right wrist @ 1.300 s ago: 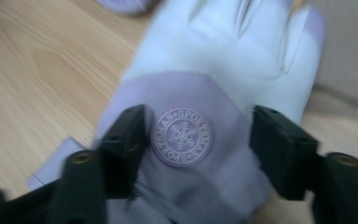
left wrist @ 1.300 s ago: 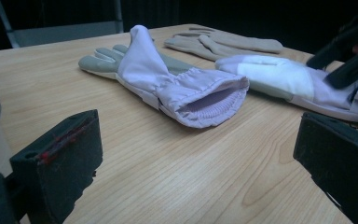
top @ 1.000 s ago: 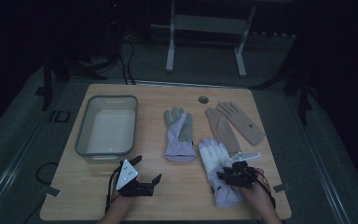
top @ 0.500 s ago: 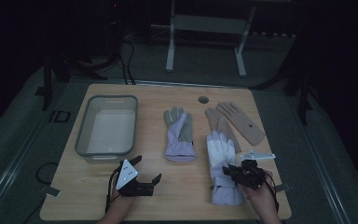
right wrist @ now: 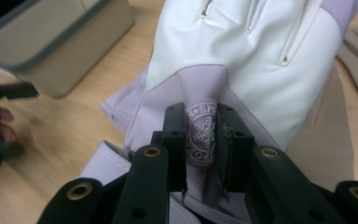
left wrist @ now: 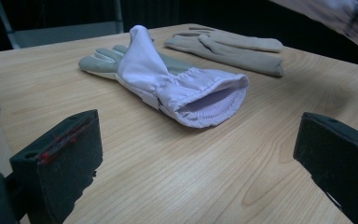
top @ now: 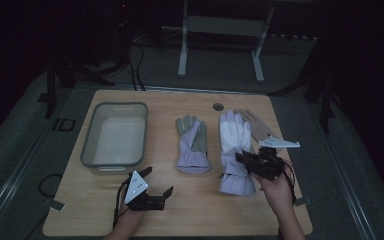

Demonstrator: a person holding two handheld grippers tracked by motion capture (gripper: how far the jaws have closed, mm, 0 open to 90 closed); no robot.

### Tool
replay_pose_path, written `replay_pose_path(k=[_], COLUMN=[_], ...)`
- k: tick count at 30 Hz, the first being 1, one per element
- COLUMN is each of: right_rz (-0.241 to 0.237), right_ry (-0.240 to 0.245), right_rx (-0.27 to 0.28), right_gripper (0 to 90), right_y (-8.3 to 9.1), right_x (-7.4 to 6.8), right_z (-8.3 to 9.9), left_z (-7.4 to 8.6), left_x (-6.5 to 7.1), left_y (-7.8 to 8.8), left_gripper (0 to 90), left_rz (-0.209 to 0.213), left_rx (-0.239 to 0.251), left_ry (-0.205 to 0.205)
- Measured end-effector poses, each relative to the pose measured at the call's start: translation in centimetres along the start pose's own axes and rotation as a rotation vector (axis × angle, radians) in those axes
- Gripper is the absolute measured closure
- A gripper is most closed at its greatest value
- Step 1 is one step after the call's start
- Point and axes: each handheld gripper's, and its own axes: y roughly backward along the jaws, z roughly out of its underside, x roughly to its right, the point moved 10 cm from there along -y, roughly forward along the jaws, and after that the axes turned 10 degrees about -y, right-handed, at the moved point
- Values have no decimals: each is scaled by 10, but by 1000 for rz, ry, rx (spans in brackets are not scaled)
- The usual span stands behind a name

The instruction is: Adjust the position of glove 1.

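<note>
Hanging from the right gripper, whose jaws have just been closing and now pinch a fold of its lilac wrist fabric, the white glove droops lifted at the wrist end with its fingers pointing toward the far edge of the table. Just beside the white glove, toward the tray, lies a lilac-and-grey glove flat on the wood, and on the white glove's other side a tan glove lies partly under it. Well apart from the white glove, the left gripper rests near the tray, its jaws spread wide with nothing between them.
</note>
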Motion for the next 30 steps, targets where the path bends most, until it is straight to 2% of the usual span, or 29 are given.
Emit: replay_pose_path(k=[8, 15, 17, 18, 24, 30], right_rz=[-8, -27, -29, -27, -14, 10], right_ry=[1, -18, -20, -25, -33, -58], right_rx=[28, 11, 7, -1, -31, -88], right_gripper=[755, 755, 755, 755, 755, 753], right_y=[-16, -44, -48, -58, -85, -116], right_x=[-20, -41, -43, -47, -57, -57], right_z=[-37, -58, -59, -63, -69, -63], left_z=[0, 0, 0, 0, 0, 0], left_x=[0, 0, 0, 1, 0, 1], left_y=[0, 0, 0, 0, 0, 0], left_gripper=[15, 15, 15, 15, 15, 15], left_rz=[0, 3, 3, 2, 4, 2], left_rx=[1, 1, 1, 1, 1, 2], left_ry=[2, 5, 4, 0, 6, 2])
